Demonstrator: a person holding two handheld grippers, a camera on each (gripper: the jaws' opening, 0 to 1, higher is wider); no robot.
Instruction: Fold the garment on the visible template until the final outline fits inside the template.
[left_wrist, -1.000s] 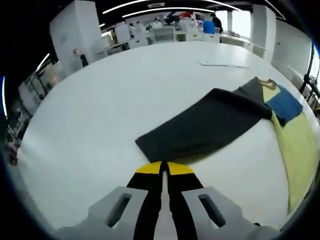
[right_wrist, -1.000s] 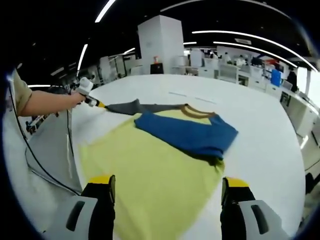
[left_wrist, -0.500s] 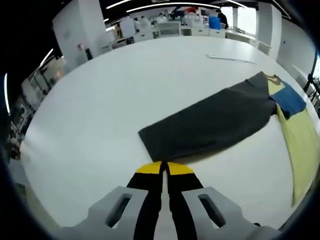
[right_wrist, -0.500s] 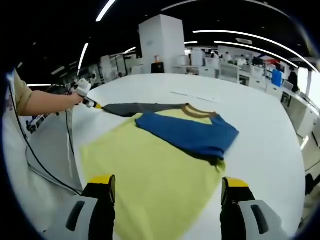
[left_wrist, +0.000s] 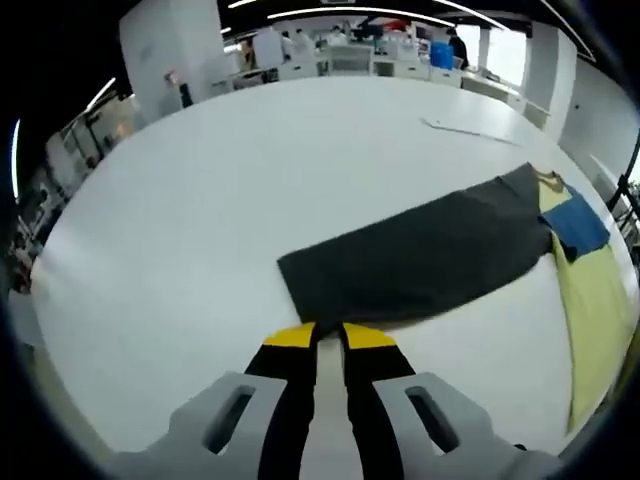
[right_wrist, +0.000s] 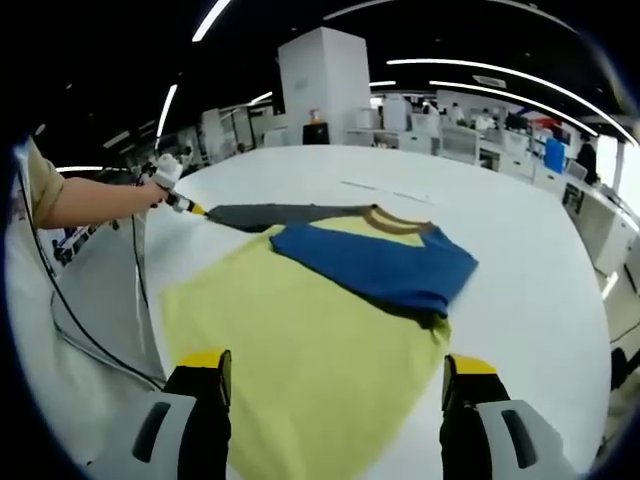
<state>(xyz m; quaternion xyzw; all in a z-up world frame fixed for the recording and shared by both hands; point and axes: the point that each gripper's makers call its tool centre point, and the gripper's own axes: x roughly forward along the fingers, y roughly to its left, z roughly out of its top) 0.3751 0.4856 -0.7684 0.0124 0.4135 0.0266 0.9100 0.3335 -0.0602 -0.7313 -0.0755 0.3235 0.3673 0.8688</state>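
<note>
Garment (right_wrist: 350, 300) sleeve (left_wrist: 420, 260) just beyond slightly parted left gripper (left_wrist: 328, 335); right gripper (right_wrist: 335, 385) wide apart.

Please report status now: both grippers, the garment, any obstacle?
Left gripper slightly open at dark sleeve cuff. Right gripper open, empty, over yellow shirt body. Blue sleeve folded in. No obstacle.

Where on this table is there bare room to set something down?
Bare table lies beyond the grey sleeve, up to the paper, and right of the blue sleeve. The shirt crowds the middle.
</note>
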